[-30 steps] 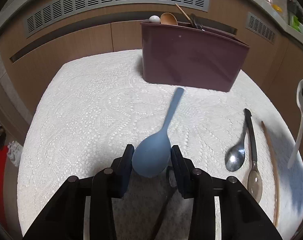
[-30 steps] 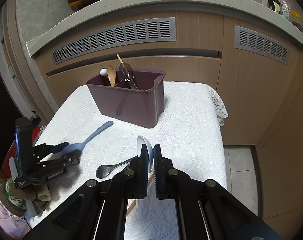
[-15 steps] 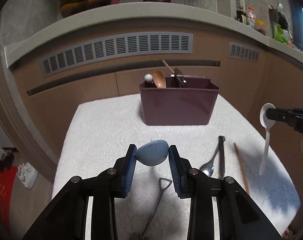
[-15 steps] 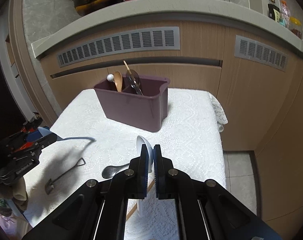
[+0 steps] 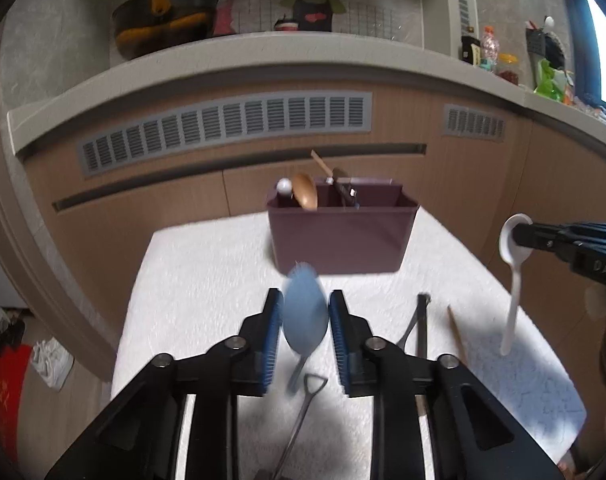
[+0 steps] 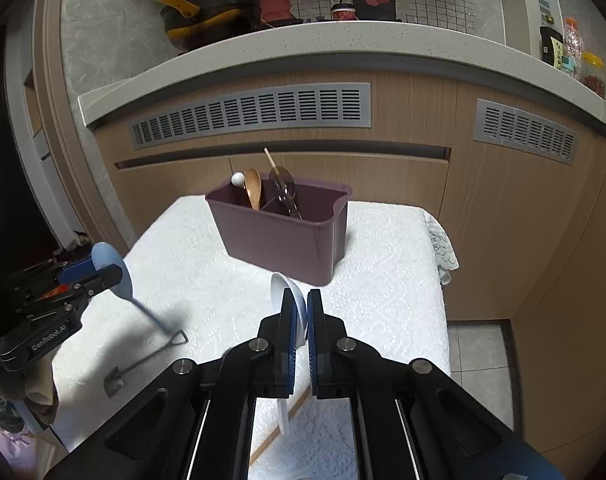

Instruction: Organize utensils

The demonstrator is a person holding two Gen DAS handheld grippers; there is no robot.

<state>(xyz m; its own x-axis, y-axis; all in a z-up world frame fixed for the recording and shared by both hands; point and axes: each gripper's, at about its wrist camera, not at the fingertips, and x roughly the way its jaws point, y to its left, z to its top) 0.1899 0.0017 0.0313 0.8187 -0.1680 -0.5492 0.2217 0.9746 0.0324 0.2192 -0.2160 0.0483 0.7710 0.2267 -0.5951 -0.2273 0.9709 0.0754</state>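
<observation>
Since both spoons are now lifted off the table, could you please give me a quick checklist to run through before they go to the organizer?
1. Left tool grip on the blue spoon: ok, clamped across the bowl, handle hanging down.
2. Right tool grip on the white spoon: ok, clamped at the bowl, handle hanging down.
3. Both spoons clear of the tablecloth: ok.
4. Space in the purple organizer: ok, the near part looks free; the wooden spoon stands in the far left compartment.
5. Utensils left on the table: not ok, the small shovel-shaped tool and others remain.
6. Blue spoon steady: cannot tell, it is blurred.
</observation>
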